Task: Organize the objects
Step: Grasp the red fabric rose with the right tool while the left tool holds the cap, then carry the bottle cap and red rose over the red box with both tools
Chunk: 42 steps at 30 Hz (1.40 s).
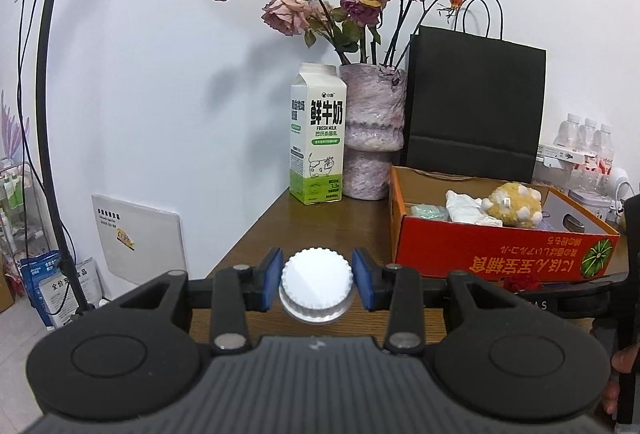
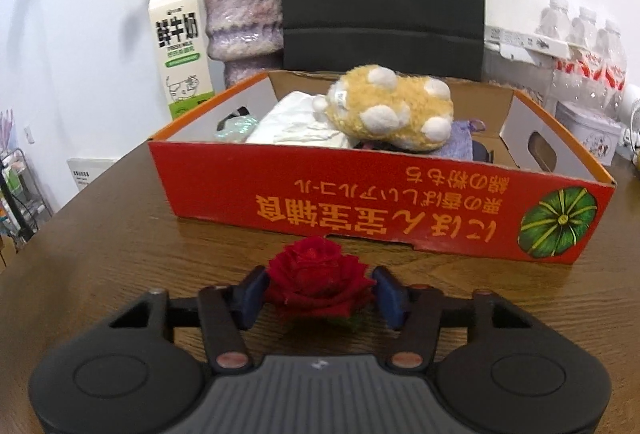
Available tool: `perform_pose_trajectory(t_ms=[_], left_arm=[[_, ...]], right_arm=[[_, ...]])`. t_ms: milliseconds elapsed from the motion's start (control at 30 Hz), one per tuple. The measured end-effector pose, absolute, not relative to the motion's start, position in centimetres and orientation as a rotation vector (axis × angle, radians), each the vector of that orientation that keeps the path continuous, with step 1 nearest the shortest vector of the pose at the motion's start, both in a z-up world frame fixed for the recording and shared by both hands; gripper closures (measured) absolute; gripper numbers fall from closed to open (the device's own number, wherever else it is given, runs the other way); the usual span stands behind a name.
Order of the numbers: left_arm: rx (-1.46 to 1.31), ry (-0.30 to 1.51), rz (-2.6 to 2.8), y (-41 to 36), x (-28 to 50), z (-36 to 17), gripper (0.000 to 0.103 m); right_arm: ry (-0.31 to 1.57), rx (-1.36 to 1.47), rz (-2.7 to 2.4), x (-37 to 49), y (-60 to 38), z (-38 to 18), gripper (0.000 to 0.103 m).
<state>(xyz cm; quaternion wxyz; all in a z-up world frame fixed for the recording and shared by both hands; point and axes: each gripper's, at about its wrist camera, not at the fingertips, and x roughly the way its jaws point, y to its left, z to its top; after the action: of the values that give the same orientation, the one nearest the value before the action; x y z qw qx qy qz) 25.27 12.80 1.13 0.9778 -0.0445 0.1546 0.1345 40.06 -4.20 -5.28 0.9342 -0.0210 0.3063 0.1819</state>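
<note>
A: Wooden counter [image 2: 100, 234], white wall behind, and both tongs are loaded. Left tongs [image 1: 317, 284] sit around a white cap [image 1: 316, 284], pads beside its rim, contact unclear.

B: Right tongs [image 2: 320, 292] squeeze a red rose [image 2: 318, 276] low over the counter, just short of the box [image 2: 360, 202].

A: Looks like pickup. Next, lift over that wall.

B: Inside already: plush [image 2: 394, 110], white cloth [image 2: 296, 124], purple pouch [image 2: 456, 144].

Both tools share one build. The left gripper [image 1: 318, 284] has a ribbed grey body at lower centre, two round black side housings, black linkage arms with silver pivot pins, and blue pads [image 1: 273, 280]. The right gripper [image 2: 320, 294] matches, its pins copper-toned.
</note>
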Motion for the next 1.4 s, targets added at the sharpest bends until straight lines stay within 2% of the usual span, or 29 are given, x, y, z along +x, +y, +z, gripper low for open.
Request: perform_pose_trajectory(t_ms=[33,133,333,900,1400], left_arm=[[-0.091,0.311,0.271,12.8,25.3,1.1,0.064],[-0.096,0.319,0.269,12.9,25.3,0.9,0.064],[-0.107,0.345,0.262,13.5,25.5,0.4,0.064],[-0.101,0.328,0.253,12.9,24.5,0.1,0.064],[-0.048,0.3,0.168,5.9,21.1,0.1,0.064]], right_arm=[[0.603,-0.035,0.384,39.8,-4.4,-5.1,0.061],[0.538,-0.034,0.388,38.8,-4.7,-4.6,0.065],[0.392,-0.129,0.396,35.7,-4.6,-3.7,0.067],[0.328,-0.12,0.402,28.4,-9.8,-3.0,0.068],[0.263,-0.075,0.403,23.5,-13.5,-2.1,0.068]])
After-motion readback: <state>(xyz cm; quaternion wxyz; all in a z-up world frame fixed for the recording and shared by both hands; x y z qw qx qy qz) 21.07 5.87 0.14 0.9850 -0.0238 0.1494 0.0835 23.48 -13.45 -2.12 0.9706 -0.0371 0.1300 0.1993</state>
